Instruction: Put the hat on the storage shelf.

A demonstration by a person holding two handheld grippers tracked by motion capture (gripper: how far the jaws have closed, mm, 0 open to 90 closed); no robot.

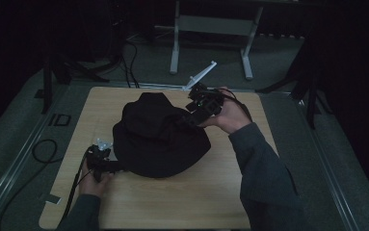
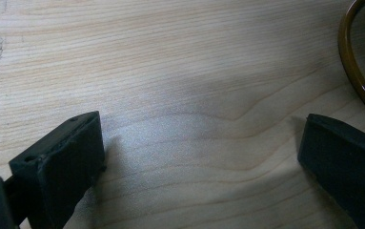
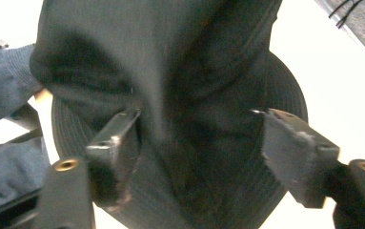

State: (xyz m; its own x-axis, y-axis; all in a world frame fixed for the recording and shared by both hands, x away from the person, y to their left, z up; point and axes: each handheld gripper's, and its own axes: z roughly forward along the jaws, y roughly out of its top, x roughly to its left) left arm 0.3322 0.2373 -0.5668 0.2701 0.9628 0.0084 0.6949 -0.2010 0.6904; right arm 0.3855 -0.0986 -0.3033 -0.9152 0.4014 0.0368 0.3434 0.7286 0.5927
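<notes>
A black bucket hat (image 1: 158,139) lies crown up in the middle of the wooden table (image 1: 172,202). My right gripper (image 1: 184,119) reaches in from the hat's far right side. In the right gripper view its jaws (image 3: 199,138) stand open on either side of a fold of the hat's crown (image 3: 170,57), and the pads do not press on the cloth. At the hat's near left brim my left gripper (image 1: 117,166) lies low on the table. Its jaws (image 2: 199,148) are spread wide over bare wood with nothing between them. A curved brown edge (image 2: 356,71) shows at the top right of that view.
A black cable (image 1: 45,149) loops on the grey floor left of the table. A white desk frame (image 1: 211,29) stands behind the table, and dark stand legs (image 1: 312,96) rise at the right. A white scrap (image 1: 53,198) lies at the table's near left corner.
</notes>
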